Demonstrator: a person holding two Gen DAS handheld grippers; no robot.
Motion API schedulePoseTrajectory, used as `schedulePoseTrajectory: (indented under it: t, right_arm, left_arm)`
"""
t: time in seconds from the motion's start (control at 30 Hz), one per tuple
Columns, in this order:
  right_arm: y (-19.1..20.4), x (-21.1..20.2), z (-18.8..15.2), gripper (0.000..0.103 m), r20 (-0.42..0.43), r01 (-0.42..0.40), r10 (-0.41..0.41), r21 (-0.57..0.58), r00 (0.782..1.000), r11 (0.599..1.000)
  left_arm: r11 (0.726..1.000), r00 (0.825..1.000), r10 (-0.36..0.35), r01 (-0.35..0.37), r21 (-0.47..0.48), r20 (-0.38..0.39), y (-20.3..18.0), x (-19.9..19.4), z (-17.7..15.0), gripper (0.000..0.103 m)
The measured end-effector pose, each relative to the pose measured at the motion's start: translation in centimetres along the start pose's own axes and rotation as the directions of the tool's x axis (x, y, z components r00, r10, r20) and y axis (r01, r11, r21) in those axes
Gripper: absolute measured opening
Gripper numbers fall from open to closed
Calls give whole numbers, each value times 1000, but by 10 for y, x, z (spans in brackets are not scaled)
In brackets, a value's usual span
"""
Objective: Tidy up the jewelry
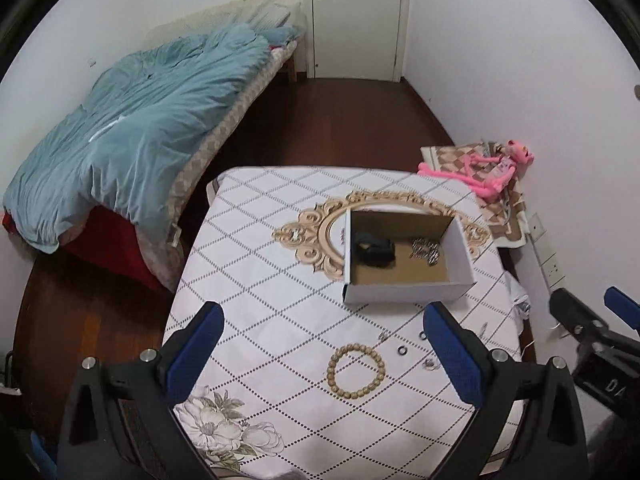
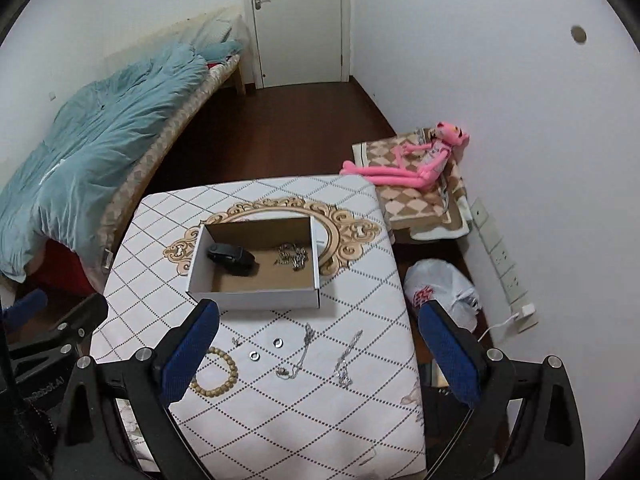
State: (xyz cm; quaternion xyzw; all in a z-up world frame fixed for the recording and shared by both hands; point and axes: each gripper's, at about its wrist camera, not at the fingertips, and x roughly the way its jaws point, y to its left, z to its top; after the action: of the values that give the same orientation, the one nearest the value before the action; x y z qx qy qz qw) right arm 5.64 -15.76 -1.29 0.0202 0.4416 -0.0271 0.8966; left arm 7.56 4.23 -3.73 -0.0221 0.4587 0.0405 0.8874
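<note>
Several loose pieces lie on the counter (image 2: 280, 420) in front of the box (image 2: 256, 264): I see both chains (image 2: 304, 354) running lengthwise toward it under my wide, empty right tool (image 2: 318, 354); bracelet (image 1: 355, 371) beneath the left tool (image 1: 324, 354), equally wide.

Open white cardboard box (image 2: 256, 284) with brown interior holds a black watch-like item (image 2: 231, 259) and a silver chain heap (image 2: 292, 258). Before it lie a wooden bead bracelet (image 1: 355, 371), two small rings (image 2: 265, 349) and two silver necklaces (image 2: 320, 354).

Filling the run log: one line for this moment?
left tongs open | right tongs open | bead bracelet on table | box partly filled
</note>
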Motion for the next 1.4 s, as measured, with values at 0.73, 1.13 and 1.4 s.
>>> schedulePoseTrajectory:
  t: [0.73,1.13,1.4]
  right_arm:
    - [31,175,-116,52,-225,-134,130,-3,966,991]
    - [8,165,-122,10,-159,-103,109,41,981,994]
    - [-12,162,-116,10,-162,-77,89,83,983,994]
  left_arm:
    - [993,938,107,-118,-13,-330,32,138,-103,102]
    - [993,922,-98,68,-93,-374,16,167,-101,101]
    - [996,950,-44,67,63,-308,-14,166,-91,8]
